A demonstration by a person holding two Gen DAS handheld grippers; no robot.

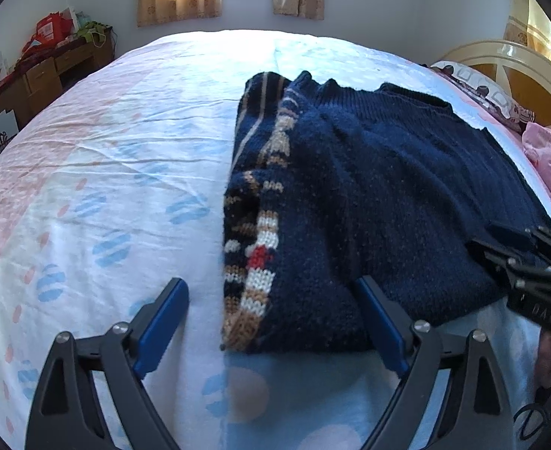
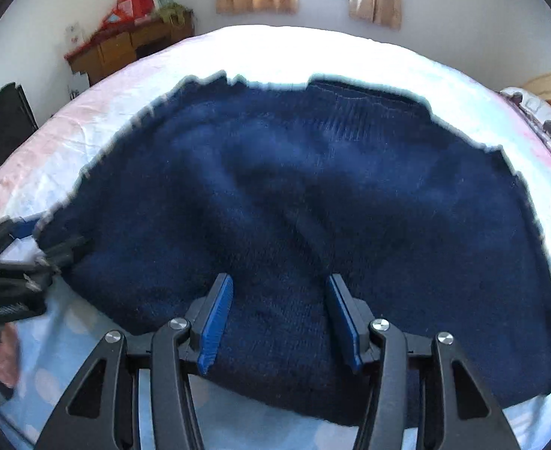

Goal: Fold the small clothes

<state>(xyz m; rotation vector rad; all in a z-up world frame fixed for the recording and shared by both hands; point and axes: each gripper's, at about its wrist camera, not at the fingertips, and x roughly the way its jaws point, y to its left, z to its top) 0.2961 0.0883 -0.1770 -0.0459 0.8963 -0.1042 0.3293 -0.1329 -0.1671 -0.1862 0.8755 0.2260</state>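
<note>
Sunlit from a curtained window, a bed in a pale printed sheet (image 1: 106, 172) carries the navy knitted sweater with a striped, patterned edge (image 1: 388, 195), lying partly folded. Left claw (image 1: 271, 318) stands wide apart, straddling its near hem. Right claw (image 2: 279, 315) hangs half apart over the knit, gripping nothing.
</note>
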